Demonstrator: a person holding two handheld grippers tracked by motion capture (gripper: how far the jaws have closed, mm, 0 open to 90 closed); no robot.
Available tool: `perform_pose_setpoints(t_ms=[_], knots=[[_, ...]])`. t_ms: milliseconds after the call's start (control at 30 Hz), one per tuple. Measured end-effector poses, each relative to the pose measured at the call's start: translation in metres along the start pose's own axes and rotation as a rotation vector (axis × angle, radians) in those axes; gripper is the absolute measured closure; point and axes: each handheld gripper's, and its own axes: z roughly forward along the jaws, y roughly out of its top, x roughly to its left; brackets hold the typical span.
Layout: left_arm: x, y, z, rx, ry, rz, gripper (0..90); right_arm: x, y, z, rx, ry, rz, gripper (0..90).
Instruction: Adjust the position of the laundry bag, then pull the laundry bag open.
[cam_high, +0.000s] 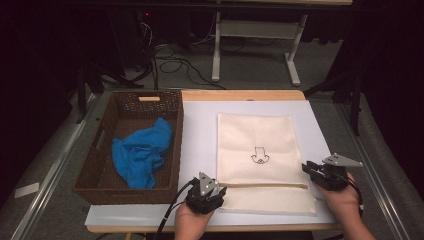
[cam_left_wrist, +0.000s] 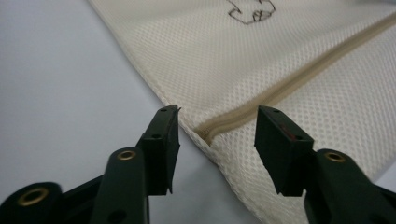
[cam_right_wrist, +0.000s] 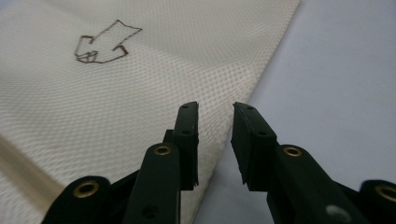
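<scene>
A cream mesh bag (cam_high: 260, 145) lies flat on the white sheet, with a tan zipper (cam_high: 265, 185) running across its near part and a small dark emblem (cam_high: 259, 156) in its middle. My left gripper (cam_high: 221, 191) sits at the bag's left edge. In the left gripper view its jaws stand open (cam_left_wrist: 217, 114) on either side of the zipper's end (cam_left_wrist: 210, 130), without pressing on it. My right gripper (cam_high: 307, 168) is at the bag's right edge. Its jaws (cam_right_wrist: 215, 107) stand a little apart over the bag's border (cam_right_wrist: 243, 93), with nothing pinched.
A brown wicker basket (cam_high: 177, 145) stands left of the bag and holds a crumpled blue cloth (cam_high: 142, 152). The white sheet (cam_high: 200, 130) shows bare between basket and bag. Table legs and cables lie on the floor beyond the far edge.
</scene>
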Motion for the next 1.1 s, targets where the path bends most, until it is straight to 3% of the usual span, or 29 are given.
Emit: perform_pose_setpoints(t_ms=[133,167,267,467,667,800,833,900,1033,1100], knots=[[0.005,0.001,-0.004,-0.026,0.012,-0.002,41.5,0.001,-0.005,-0.014,-0.022,0.031,0.018,76.6],[0.006,0.002,-0.005,-0.034,0.006,-0.012,39.2,0.003,-0.007,-0.025,-0.042,0.043,0.026,81.4],[0.006,0.002,-0.005,-0.035,-0.001,-0.014,35.1,0.007,-0.011,-0.039,-0.058,0.047,0.030,88.8],[0.005,0.006,-0.004,-0.040,-0.005,0.002,30.2,0.011,-0.024,-0.052,-0.048,0.056,0.037,84.9],[0.002,0.007,-0.001,-0.030,-0.018,0.015,30.0,0.011,-0.029,-0.053,-0.027,0.074,0.050,83.8],[0.003,0.007,-0.001,-0.032,-0.024,0.013,30.0,0.014,-0.029,-0.050,-0.023,0.105,0.048,74.6],[0.003,0.007,-0.001,-0.038,-0.030,0.007,30.0,0.018,-0.030,-0.046,-0.012,0.135,0.047,70.1],[0.004,0.007,0.000,-0.033,-0.037,0.002,30.0,0.020,-0.030,-0.042,0.002,0.148,0.033,69.0],[0.004,0.009,0.000,-0.039,-0.037,0.007,30.1,0.023,-0.033,-0.032,0.054,0.151,0.016,66.5],[0.003,0.010,0.000,-0.038,-0.036,0.024,30.2,0.024,-0.035,-0.029,0.074,0.152,0.001,70.1]])
